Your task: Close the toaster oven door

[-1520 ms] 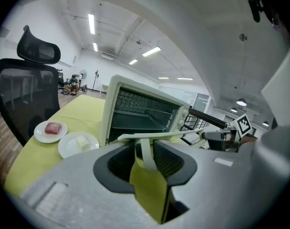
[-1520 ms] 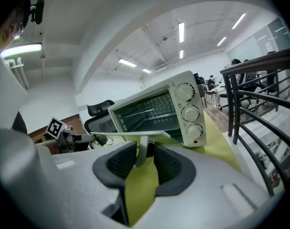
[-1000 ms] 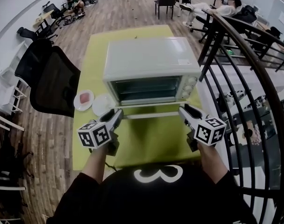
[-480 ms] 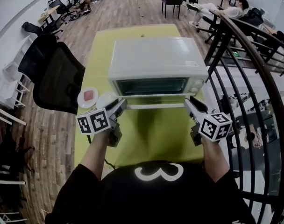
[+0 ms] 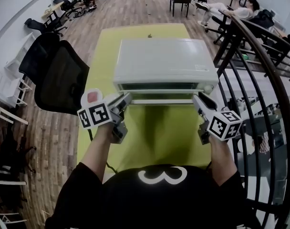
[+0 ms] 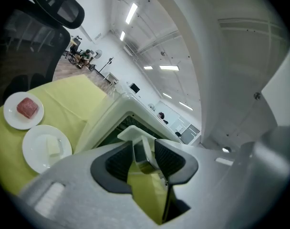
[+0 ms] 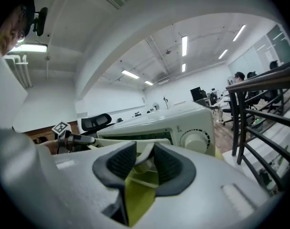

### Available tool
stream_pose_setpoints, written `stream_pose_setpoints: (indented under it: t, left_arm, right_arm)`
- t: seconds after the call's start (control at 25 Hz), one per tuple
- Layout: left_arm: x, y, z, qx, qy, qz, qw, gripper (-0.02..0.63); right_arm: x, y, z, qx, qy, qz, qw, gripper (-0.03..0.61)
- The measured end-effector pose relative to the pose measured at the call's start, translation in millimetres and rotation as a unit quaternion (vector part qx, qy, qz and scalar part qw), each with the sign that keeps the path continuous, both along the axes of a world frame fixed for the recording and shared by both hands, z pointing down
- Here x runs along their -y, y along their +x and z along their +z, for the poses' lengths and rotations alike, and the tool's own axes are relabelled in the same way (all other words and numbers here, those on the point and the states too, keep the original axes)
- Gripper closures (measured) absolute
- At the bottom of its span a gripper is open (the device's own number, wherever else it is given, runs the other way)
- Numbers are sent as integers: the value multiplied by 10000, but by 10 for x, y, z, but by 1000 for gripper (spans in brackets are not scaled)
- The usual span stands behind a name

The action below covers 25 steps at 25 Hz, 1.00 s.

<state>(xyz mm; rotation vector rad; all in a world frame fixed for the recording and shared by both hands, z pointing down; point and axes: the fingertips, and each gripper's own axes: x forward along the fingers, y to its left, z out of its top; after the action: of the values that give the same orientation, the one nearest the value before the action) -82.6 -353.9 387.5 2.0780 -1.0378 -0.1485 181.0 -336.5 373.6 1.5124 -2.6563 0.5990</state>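
Raised higher than a second ago, down to a thin dark slit: glass-paned door [image 5: 164, 86] of boxy, smooth cream-white toaster oven [image 5: 166, 61], standing mid-tabletop [image 5: 159, 132] on a flat lime-green surface. Pinching the right end of the pale, straight bar handle [image 5: 161, 101] between ribbed black pads of the right hand-held gripper [image 5: 198, 99]; easing the left hand-held gripper [image 5: 126, 98], jaws opening with the handle's left end between them. Just left of the oven, two round white plates, one with a pink slab [image 6: 23, 109], one with a pale block [image 6: 46, 148].
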Motion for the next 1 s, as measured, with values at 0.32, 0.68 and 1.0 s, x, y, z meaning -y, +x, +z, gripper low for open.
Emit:
stream_pose_setpoints:
  t: [0.32,0.68,1.0]
  left_arm:
    - [183,-35,-34,-397,-161,-29,9991,465]
    - [276,-29,-16,-560,-231,-15,9982,459]
    - [247,16,-56,-499,-111,219,9985,450]
  right_arm:
    - [189,-25,-68,17,75,7,10000,459]
    - [294,-13,-62,114,132,44,9998,459]
    - [287,-6,-103,-86,294,36,9995,457]
